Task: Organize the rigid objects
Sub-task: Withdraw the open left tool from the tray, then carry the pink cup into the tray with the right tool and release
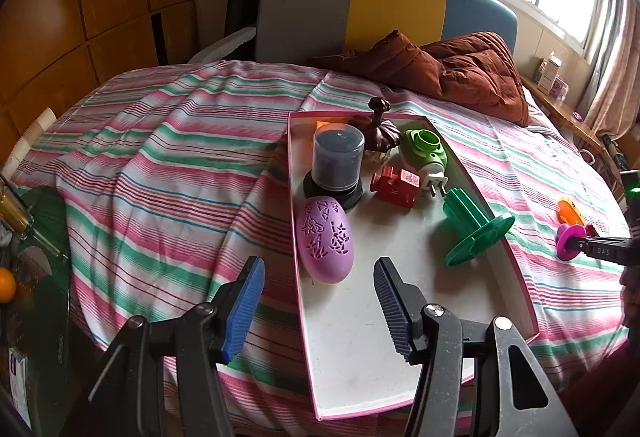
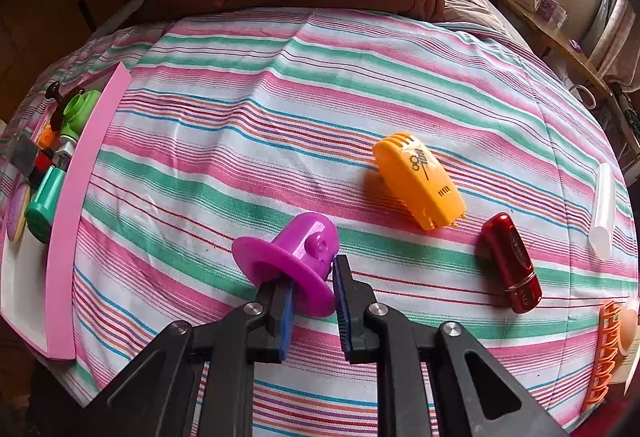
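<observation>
My left gripper [image 1: 319,264] is open with nothing between its blue pads [image 1: 246,301], and it hovers over the near left rim of a pink-edged white tray [image 1: 360,333]. The tray holds a purple perforated egg-shaped case [image 1: 324,237], a clear disc spindle [image 1: 338,161], a dark brown knobbed lid [image 1: 378,125], a green plug piece [image 1: 424,149], a red block [image 1: 396,185] and a green flanged spool [image 1: 472,229]. My right gripper [image 2: 316,287] is shut on the brim of a magenta flanged cap [image 2: 292,253], low over the striped bedsheet. The same cap [image 1: 566,241] shows right of the tray.
On the sheet beyond the cap lie an orange ridged case [image 2: 420,185], a dark red capsule-shaped case [image 2: 512,265] and a white translucent tube [image 2: 604,213]. An orange rack [image 2: 604,349] sits at the right edge. A brown quilt [image 1: 460,69] is bunched at the headboard.
</observation>
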Available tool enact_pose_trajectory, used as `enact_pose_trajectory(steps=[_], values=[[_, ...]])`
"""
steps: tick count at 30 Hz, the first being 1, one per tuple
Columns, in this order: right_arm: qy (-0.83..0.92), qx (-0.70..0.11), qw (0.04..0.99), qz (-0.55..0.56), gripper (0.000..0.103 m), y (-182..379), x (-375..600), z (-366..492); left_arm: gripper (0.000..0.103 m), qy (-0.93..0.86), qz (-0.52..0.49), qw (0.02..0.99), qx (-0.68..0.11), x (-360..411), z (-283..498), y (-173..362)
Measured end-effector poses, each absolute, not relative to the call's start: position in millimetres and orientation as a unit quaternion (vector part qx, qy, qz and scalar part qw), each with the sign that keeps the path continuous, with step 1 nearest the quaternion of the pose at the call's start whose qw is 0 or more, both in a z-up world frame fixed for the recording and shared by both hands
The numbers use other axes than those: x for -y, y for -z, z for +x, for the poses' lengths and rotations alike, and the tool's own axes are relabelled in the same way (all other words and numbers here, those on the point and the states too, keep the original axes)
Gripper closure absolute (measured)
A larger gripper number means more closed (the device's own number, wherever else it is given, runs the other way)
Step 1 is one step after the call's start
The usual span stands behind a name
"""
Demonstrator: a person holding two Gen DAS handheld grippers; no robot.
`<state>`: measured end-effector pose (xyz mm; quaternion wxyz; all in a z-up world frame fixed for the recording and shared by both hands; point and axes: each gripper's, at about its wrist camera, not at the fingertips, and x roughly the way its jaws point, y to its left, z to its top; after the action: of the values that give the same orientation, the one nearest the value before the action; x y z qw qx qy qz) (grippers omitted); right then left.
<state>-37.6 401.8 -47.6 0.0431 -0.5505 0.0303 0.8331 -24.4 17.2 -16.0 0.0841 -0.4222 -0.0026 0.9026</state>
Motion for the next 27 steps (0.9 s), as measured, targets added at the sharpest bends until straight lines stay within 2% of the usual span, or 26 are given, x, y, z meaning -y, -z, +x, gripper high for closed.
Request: enact_pose_trajectory(steps=[9, 19, 23, 27], values=[[-0.852, -0.029, -0.012, -0.523, 0.087, 22, -358, -36, 0.045, -0.902, -0.424, 0.078, 0.007, -10, -22, 18], [-0.877, -0.003, -0.136, -0.462, 0.087, -33, -248, -52, 0.045, -0.902, -0.426, 0.073, 0.017, -1, -21, 22], [-0.869, 0.024, -0.175, -0.461, 0.087, -32, -200, -65, 0.045, -0.900, -0.431, 0.066, 0.025, 8, -22, 25], [-0.846, 0.029, -0.201, -0.494, 0.087, -7, -165, -85, 0.046, -0.898, -0.435, 0.059, 0.031, 17, -22, 29]])
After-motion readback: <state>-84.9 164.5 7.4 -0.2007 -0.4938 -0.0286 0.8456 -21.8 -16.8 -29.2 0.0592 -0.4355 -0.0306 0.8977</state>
